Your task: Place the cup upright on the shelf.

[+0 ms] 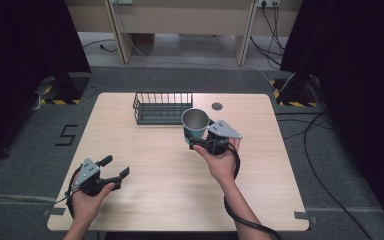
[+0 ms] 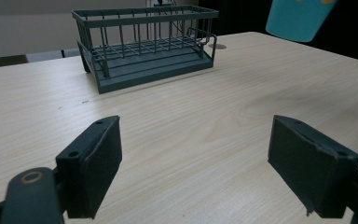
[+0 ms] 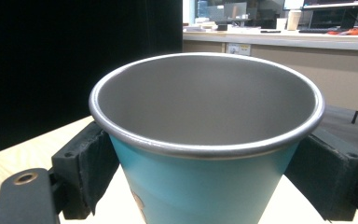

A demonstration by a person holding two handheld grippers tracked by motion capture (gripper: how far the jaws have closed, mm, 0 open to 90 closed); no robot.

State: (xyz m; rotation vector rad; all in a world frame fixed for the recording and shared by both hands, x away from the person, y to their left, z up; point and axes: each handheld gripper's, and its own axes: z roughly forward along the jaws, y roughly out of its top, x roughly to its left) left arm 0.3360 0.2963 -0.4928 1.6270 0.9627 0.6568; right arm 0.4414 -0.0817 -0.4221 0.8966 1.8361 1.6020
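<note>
Cup: metal interior, brushed grey with a soft satin sheen; the rolled rim is smooth and brighter. The outer wall carries a smooth teal coating, semi-matt.

Table: pale wood-grain top, smooth, low sheen, with fine streaked grain visible in the left gripper view.

Rack: thin wire bars on a slatted base, dark grey-green coated finish, matt and even.

Right gripper: pads are black, matt, looking rubbery or foam-like, slightly rough at the edges; they press the cup's coated wall.

Left gripper: same black matt pads, with frayed lower corners; the arm looks like hard black plastic with a brass-coloured eyelet.
</note>
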